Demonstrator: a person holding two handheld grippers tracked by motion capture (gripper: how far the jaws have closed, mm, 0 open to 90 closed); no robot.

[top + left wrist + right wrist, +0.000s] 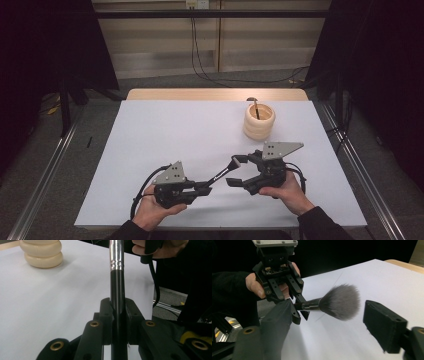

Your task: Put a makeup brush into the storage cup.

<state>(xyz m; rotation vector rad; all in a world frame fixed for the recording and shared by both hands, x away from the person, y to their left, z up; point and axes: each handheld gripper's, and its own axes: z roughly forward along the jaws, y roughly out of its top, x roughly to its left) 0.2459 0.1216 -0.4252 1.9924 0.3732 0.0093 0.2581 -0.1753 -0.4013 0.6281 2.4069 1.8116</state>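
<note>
Two grippers meet low over the white table (165,130), largest thing in the high view, with a strip of bare wood along its far edge. Near that far edge, right of centre, stands a cream ribbed holder (259,120) with a dark stick rising out of it; in the left gripper view it sits at the top left (41,252).

Left gripper (202,187) has its jaws clamped together on the black handle of a makeup brush (220,175), which slants up and away toward the other hand. Right gripper (239,170) has its jaws apart, one on each side of the brush's head, neither touching it. Its own camera shows the grey bristle head (342,302) hanging in the gap between the two pads (384,325), above the table. A silver ferrule (116,255) joins handle and bristles.
</note>
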